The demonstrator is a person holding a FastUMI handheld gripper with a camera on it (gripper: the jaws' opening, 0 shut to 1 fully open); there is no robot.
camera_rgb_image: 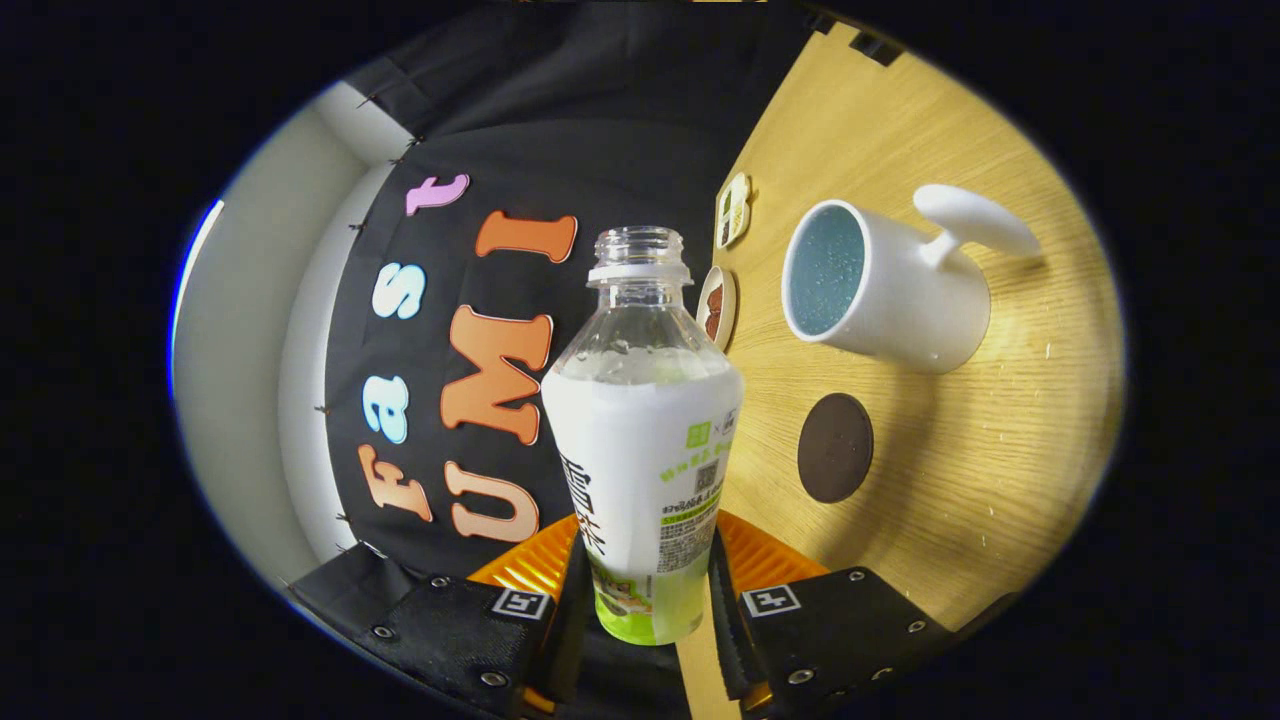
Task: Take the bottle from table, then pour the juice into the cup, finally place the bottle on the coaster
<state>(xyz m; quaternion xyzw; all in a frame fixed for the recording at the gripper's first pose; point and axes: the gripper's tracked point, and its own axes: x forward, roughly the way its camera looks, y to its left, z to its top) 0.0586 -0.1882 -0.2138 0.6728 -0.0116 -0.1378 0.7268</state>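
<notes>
Clear uncapped bottle (642,420) clamped between gripper (645,590) fingers, tipped toward cup (880,290).

No words or numbers can be read with certainty. The bottle (645,420), pressed between both fingers of the gripper (645,590) and standing at twelve o'clock from them, wears a white and green label (640,470) – large dark characters run down its seven o'clock side, and a small square code (707,477) sits toward four o'clock, with fine print too small to make out. Each finger carries a square black-and-white marker (521,603) – one at eight o'clock of the bottle's base, one at four.
</notes>
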